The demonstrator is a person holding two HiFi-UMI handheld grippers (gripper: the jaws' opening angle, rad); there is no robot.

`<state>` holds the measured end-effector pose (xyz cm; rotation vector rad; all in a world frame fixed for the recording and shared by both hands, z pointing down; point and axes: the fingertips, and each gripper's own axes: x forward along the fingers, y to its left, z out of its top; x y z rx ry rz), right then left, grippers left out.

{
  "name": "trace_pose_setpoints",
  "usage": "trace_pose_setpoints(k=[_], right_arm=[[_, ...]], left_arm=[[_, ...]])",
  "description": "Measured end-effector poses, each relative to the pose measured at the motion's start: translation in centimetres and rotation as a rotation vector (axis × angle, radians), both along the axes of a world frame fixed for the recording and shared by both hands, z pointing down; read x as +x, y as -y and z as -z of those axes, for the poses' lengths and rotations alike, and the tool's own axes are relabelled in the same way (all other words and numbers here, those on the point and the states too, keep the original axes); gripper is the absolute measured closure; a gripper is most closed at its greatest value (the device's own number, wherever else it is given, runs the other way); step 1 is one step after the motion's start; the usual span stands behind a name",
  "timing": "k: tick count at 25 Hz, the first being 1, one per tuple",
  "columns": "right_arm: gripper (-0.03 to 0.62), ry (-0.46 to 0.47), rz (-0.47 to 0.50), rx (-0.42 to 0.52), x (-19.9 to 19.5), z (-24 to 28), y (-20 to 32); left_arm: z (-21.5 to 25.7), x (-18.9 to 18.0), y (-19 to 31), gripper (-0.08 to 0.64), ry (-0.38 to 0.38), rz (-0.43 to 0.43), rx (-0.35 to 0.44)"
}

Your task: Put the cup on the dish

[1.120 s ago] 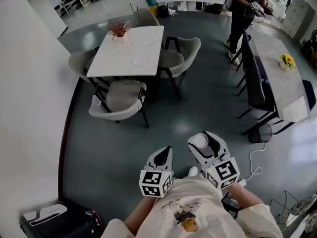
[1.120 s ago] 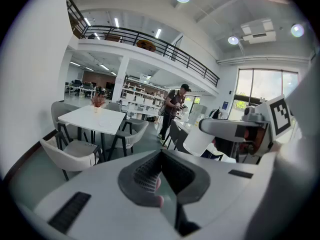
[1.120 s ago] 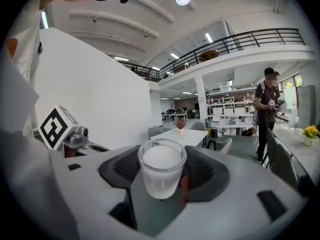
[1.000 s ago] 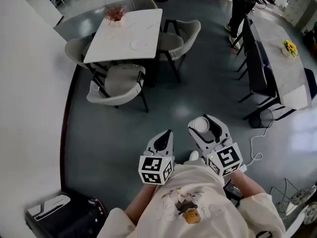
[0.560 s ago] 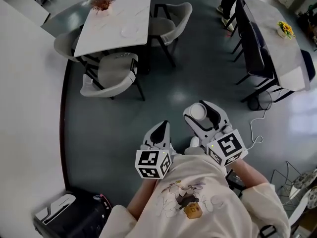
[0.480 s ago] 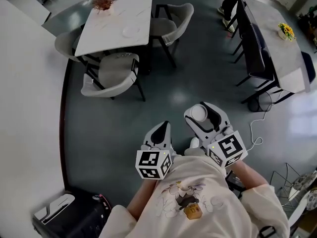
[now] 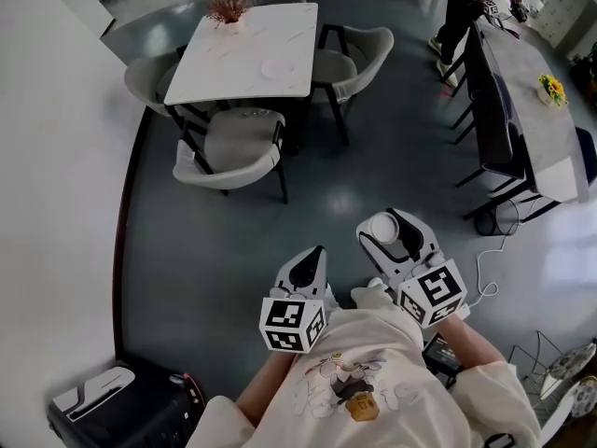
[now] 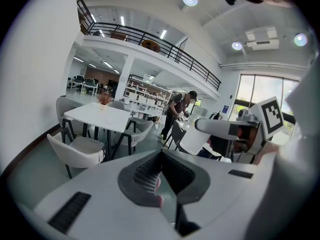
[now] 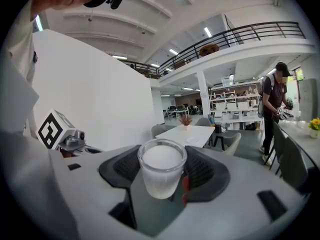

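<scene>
My right gripper (image 7: 393, 224) is shut on a small frosted white cup (image 7: 381, 230), held upright close in front of the person's body. In the right gripper view the cup (image 9: 161, 167) stands between the two dark pads. My left gripper (image 7: 312, 256) hangs beside it, shut and empty, and its jaws (image 8: 161, 159) meet at the tips. A white dish (image 7: 277, 68) lies on the white table (image 7: 224, 63) far ahead across the floor. That table (image 9: 187, 133) and dish (image 9: 192, 140) also show small beyond the cup.
Grey chairs (image 7: 229, 157) ring the white table, which carries a reddish plant (image 7: 227, 7). A person (image 7: 471, 7) stands at the far right beside a long grey table (image 7: 536, 110) with yellow flowers and black chairs. A white wall runs along the left. A black case (image 7: 121, 409) sits at the lower left.
The head view has swung, so the white table sits further right and lower in the picture. Both grippers stay near the body, the cup still in the right one.
</scene>
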<state>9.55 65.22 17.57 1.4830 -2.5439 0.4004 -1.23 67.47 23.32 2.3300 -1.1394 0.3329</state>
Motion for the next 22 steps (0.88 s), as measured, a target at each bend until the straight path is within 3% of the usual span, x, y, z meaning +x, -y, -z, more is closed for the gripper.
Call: trace_pose_setpoints(k=[4,11,18,22], right_arm=[[0.319,-0.004,0.002,0.043,-2.4,1.0,0.2],[0.319,0.000,-0.036,0.002,-3.1,0.3,1.1],[0.319,0.026,-0.064,-0.029,-2.0,-1.1,6.1],[0.319,0.033,-0.043,-0.024,-1.0,-0.8,10.0]], left_arm=[[-0.2,-2.9,0.2,0.557,-0.005,0.000,0.000],[-1.7,-3.7,0.7,0.556,-0.014,-0.032,-0.046],[-2.6,-2.9,5.4,0.557,0.002,-0.043,-0.067],[-1.2,-1.9,10.1,0.556,0.000,-0.039,-0.035]])
